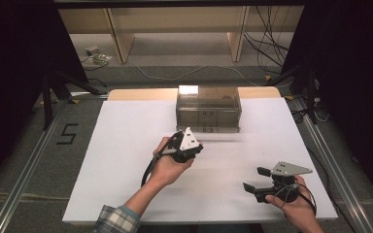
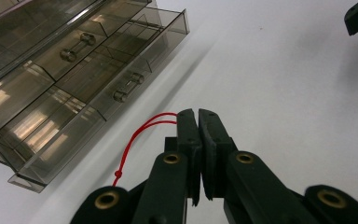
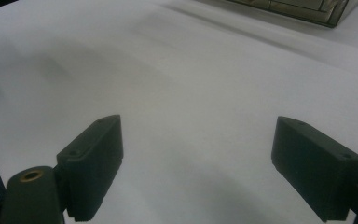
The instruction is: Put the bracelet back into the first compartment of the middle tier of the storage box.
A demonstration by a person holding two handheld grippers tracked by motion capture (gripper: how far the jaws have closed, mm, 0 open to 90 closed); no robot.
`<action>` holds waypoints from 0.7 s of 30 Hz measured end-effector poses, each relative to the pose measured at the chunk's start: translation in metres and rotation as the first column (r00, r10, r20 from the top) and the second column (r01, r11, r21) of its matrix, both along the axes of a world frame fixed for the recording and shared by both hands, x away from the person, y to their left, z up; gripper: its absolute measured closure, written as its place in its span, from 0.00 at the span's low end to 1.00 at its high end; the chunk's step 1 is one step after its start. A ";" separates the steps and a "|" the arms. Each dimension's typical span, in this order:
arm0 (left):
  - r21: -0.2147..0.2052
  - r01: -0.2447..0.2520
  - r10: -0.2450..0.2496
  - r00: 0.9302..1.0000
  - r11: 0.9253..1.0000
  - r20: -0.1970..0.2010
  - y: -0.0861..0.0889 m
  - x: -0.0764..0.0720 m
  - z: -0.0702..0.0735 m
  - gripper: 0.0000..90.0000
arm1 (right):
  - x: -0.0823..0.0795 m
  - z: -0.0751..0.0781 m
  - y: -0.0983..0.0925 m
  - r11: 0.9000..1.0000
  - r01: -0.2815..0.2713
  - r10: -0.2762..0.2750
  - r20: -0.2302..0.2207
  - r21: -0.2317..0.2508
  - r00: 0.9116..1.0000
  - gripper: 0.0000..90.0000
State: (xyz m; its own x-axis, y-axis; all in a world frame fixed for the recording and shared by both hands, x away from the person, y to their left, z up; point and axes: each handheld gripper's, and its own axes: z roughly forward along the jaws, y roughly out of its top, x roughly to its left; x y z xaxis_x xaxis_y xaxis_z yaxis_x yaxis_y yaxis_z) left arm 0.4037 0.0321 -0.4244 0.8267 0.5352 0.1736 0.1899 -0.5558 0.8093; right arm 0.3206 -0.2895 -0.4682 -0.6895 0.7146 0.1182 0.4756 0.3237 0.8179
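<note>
High view: the left gripper [image 1: 190, 144] hovers just before the smoky drawer box [image 1: 209, 109] at the far middle of the white bench [image 1: 121, 145]; the right gripper [image 1: 258, 178] sits near the front right, jaws wide, holding nothing; left gripper view: jaws pinched together on a red string [image 2: 142, 133], the box's drawers beside them; right gripper view: jaws spread wide over bare bench

- On my left gripper view, the smoky drawer cabinet [image 2: 74, 70] runs off the top and left edges.
- The red cord [image 2: 140, 135] vanishes between the jaws; I can't tell what it's tied to.
- In the right gripper view, the picture's top edge cuts the cabinet.
</note>
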 end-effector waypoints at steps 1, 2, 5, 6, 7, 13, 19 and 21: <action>0.003 0.000 0.000 1.000 1.000 0.002 0.000 0.001 0.000 0.98 | 0.000 0.000 0.000 1.000 0.000 0.000 0.000 0.000 1.000 0.20; 0.003 -0.002 0.002 1.000 1.000 0.003 0.000 0.001 0.001 0.98 | 0.000 0.000 0.000 1.000 0.000 0.000 0.001 -0.001 1.000 0.20; 0.007 -0.003 0.002 1.000 1.000 0.006 0.000 0.003 0.002 0.98 | 0.000 0.000 0.000 1.000 -0.004 0.004 0.006 -0.001 1.000 0.20; 0.010 -0.002 0.002 1.000 1.000 0.007 0.000 0.004 0.002 0.98 | 0.000 0.000 0.000 1.000 -0.004 0.004 0.007 -0.001 1.000 0.20; 0.010 -0.003 0.003 1.000 1.000 0.008 0.000 0.004 0.002 0.98 | 0.000 0.000 0.000 1.000 -0.004 0.004 0.006 -0.001 1.000 0.20; 0.015 -0.004 0.004 1.000 1.000 0.019 -0.001 0.009 0.005 0.98 | 0.000 0.000 0.000 1.000 -0.003 0.003 0.006 -0.001 1.000 0.20; 0.024 -0.005 0.005 1.000 1.000 0.023 -0.001 0.013 0.006 0.98 | 0.000 0.000 -0.001 1.000 -0.004 0.004 0.005 -0.002 1.000 0.20; 0.019 -0.009 0.009 1.000 1.000 0.027 -0.001 0.014 0.007 0.98 | 0.000 0.000 -0.001 1.000 -0.004 0.004 0.006 -0.002 1.000 0.20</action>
